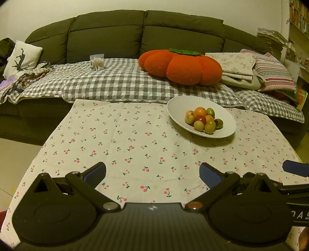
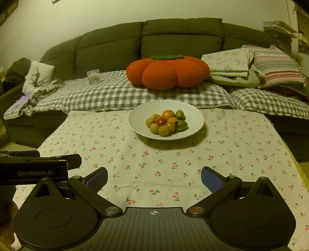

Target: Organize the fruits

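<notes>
Fruits sit piled in the white plate at the bench's far middle, well apart from both claws – left claw and right claw spread wide, empty, hanging back – likely task finished.

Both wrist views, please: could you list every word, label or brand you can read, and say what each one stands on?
"GenRobot.AI": on the side of the left gripper, seen in the right wrist view.
"DAS": partial letters, cut off at the frame edge, on the right gripper in the left wrist view.
Book spines on the bookshelf: too small and blurred to read.
</notes>
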Tool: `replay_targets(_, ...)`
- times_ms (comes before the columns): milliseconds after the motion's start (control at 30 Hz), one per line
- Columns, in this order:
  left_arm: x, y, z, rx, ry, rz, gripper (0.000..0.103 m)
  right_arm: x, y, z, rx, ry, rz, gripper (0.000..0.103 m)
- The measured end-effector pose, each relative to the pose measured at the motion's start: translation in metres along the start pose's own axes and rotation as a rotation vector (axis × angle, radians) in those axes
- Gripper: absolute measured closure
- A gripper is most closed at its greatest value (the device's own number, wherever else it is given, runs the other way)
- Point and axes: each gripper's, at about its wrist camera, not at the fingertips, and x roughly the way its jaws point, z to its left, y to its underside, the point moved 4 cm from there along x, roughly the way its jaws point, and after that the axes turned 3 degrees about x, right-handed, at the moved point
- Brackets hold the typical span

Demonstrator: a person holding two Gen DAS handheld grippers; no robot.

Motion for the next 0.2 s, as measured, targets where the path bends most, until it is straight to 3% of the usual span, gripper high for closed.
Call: replay_targets(200,-0.0001,-0.0012,0.0001,0.002,-0.001,-0.001,0.001,0.0000,-0.0001,-0.0003,0.003,-0.003,-0.001,0.000)
